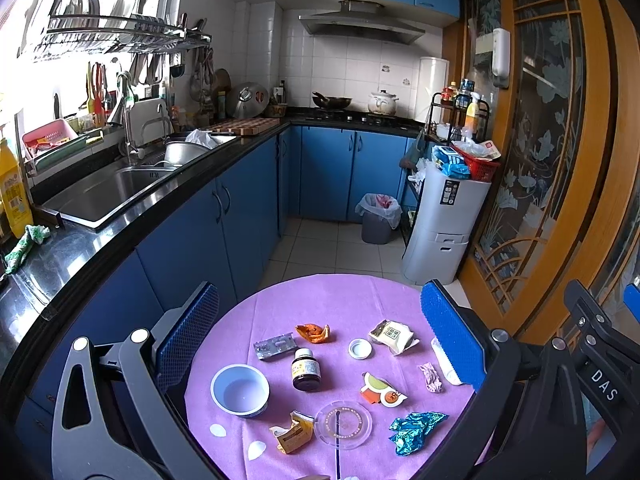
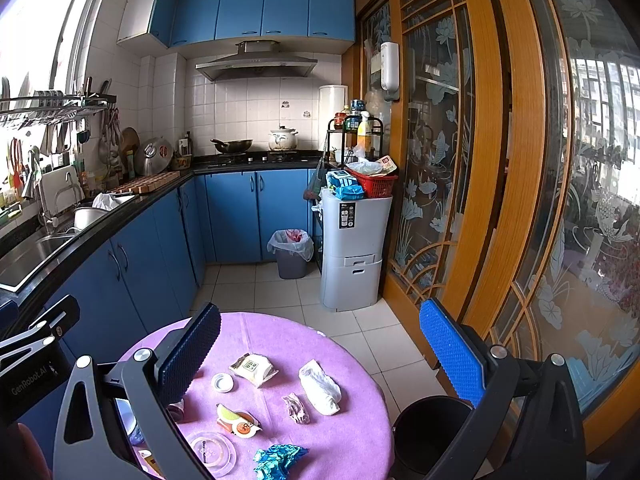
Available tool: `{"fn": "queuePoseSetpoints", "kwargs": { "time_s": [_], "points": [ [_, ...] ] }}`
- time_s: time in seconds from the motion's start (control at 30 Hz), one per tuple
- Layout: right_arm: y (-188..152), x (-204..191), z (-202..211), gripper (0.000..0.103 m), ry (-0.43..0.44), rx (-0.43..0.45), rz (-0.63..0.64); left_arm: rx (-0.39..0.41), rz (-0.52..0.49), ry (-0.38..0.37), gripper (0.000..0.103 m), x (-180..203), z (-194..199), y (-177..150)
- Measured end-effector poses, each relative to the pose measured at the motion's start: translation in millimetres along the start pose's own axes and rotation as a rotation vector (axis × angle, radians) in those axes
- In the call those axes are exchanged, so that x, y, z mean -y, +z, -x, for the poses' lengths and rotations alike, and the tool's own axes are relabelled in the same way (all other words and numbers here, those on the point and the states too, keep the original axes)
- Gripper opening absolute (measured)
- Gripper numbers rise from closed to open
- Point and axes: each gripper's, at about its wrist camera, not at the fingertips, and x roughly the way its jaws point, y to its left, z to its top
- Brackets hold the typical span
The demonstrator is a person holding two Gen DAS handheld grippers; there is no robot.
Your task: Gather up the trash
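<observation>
A round table with a purple cloth (image 1: 360, 296) holds scattered trash: an orange wrapper (image 1: 313, 332), a blue foil wrapper (image 1: 414, 430), a white tissue pack (image 1: 394, 335), a crumpled white napkin (image 2: 320, 387), a small pink wrapper (image 1: 430, 378), a torn yellow box (image 1: 292, 434), a bottle cap (image 1: 360, 349). A dark jar (image 1: 306, 370) and a white bowl (image 1: 240, 390) stand there too. My left gripper (image 1: 320, 336) is open and empty above the table. My right gripper (image 2: 320, 354) is open and empty. A black bin (image 2: 430, 432) stands right of the table.
Blue cabinets with a black counter and sink (image 1: 120, 192) run along the left. A lined grey trash can (image 1: 378, 218) and a white appliance (image 1: 444, 224) stand on the tiled floor behind the table. A wood-framed glass door (image 2: 500, 160) is on the right.
</observation>
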Motion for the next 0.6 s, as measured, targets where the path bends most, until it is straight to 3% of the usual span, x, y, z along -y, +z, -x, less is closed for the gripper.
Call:
{"fn": "queuePoseSetpoints", "kwargs": {
  "time_s": [0.6],
  "points": [
    [1.1, 0.3, 0.0, 0.097, 0.001, 0.001, 0.0, -0.006, -0.003, -0.004, 0.1, 0.2, -1.7, -2.2]
  ]
}}
